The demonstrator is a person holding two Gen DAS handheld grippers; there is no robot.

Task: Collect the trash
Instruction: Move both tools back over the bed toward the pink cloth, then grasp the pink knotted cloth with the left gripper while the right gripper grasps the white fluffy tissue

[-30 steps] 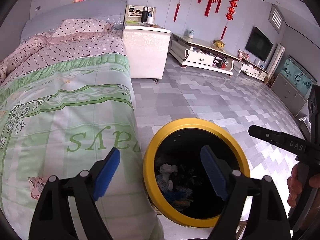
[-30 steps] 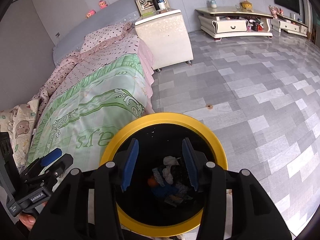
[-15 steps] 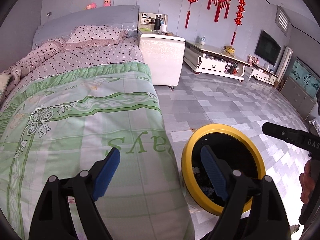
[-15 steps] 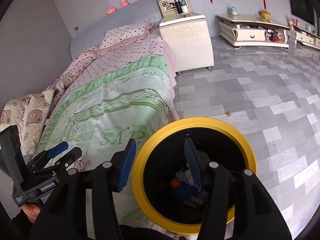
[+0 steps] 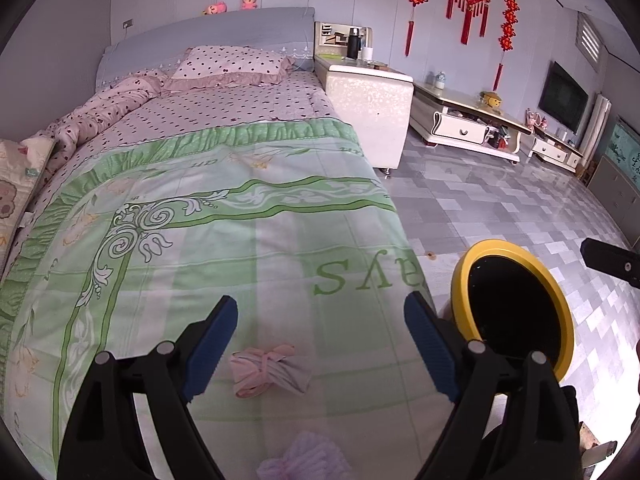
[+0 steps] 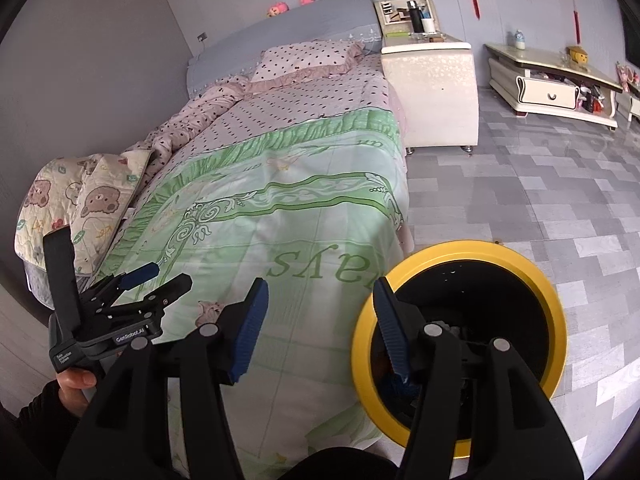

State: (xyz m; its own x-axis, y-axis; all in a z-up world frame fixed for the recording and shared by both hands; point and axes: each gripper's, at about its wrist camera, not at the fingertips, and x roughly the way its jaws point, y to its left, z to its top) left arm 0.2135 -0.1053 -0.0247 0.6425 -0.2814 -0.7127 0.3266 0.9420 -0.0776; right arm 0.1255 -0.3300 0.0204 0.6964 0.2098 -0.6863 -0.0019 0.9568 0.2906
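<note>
Left gripper (image 5: 320, 326) hovering over the foot end of the bed (image 5: 224, 216), jaws wide apart, nothing between the blue pads (image 5: 208, 344). Pink crumpled bundle (image 5: 269, 370) lying on the green patterned bedspread (image 5: 180, 240), sitting just below and between the open fingers, not touching either one. Second pale lilac fluffy scrap (image 5: 304, 458) lying nearer the camera at the bottom edge, partly cut off; possibly tissue or cloth, hard telling at this angle.

Yellow-rimmed bin (image 5: 516, 300) standing on the grey tiled floor (image 5: 500, 208) just beside the bed's corner, black interior, contents not showing from the left wrist view.

Right gripper (image 6: 318, 320) hanging over the bed edge and bin (image 6: 460, 344), jaws also apart and holding nothing; right finger overlapping the bin's yellow rim, left finger over the bedspread (image 6: 280, 208). Some dark and blue scraps showing inside the bin behind the finger. Left gripper (image 6: 136, 296) showing at the left of the right wrist view, held in a hand (image 6: 74, 390), above the bedspread edge.

White nightstand (image 5: 368, 96) standing at the head of the bed.
</note>
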